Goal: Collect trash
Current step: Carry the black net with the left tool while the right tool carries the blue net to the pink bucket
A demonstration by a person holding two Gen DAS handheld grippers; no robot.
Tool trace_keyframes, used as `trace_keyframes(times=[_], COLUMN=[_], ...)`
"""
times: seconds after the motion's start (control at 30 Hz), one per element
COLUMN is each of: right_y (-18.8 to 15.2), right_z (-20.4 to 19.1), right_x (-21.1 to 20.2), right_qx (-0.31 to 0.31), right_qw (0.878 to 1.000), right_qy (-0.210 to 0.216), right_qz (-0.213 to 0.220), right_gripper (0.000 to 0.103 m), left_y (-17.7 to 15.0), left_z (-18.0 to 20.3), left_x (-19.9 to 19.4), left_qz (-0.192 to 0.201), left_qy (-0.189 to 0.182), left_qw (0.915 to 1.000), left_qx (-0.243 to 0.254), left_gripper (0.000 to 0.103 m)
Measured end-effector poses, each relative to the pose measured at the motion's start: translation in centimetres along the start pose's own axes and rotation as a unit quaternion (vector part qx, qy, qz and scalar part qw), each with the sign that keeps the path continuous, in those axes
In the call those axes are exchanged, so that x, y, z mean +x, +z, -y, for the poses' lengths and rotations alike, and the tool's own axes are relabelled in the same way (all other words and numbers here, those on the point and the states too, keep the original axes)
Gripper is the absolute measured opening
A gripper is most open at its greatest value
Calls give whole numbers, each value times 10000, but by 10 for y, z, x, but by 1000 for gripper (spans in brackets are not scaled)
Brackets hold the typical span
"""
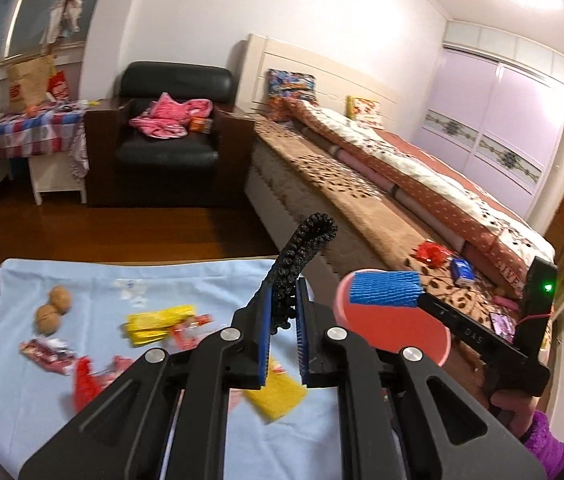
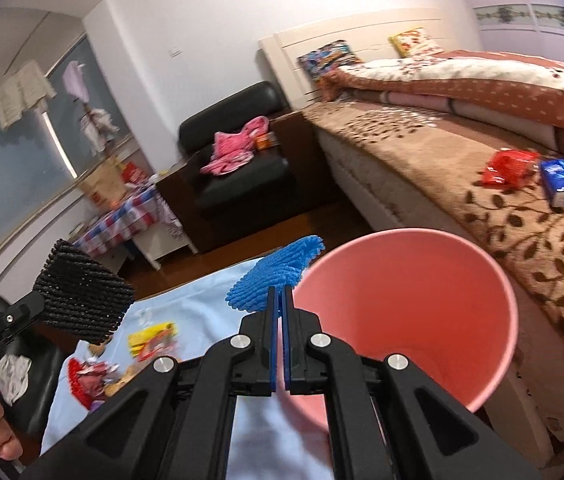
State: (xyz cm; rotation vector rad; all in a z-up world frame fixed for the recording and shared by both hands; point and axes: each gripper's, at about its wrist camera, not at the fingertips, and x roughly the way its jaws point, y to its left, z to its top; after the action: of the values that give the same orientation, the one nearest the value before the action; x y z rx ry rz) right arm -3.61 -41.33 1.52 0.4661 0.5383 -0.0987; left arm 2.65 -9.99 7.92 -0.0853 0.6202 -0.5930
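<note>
A black foam net is clamped in the left gripper at frame center. A blue foam net is pinched in the fully closed right gripper, touching the pink bin rim, center-right. Wrappers are scattered on the blue cloth, lower left.

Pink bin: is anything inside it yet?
The pink bin shows only bare pink wall inside as far as the right wrist view reaches. Its near side and part of the bottom are hidden behind the right tongs, shut on its rim.
</note>
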Motion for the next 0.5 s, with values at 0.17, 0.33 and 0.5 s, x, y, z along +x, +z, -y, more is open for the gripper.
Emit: trace_keyframes(times=[0.17, 0.33, 0.5], right_y=[2, 5, 4], right_z=[26, 44, 59], right_x=[0, 9, 13], right_qx=[112, 209, 312], right_qw=[9996, 9992, 9985], right_qy=[-241, -344, -460], right_qz=[20, 14, -14], right_gripper=[1, 1, 1], left_y=[4, 6, 4], left_z=[28, 59, 89], left_x=[25, 53, 86], left_qz=[-161, -305, -559], left_qy=[-372, -659, -939], left_qw=[9991, 9971, 9933], left_qx=[94, 246, 375], left_gripper=[11, 11, 11])
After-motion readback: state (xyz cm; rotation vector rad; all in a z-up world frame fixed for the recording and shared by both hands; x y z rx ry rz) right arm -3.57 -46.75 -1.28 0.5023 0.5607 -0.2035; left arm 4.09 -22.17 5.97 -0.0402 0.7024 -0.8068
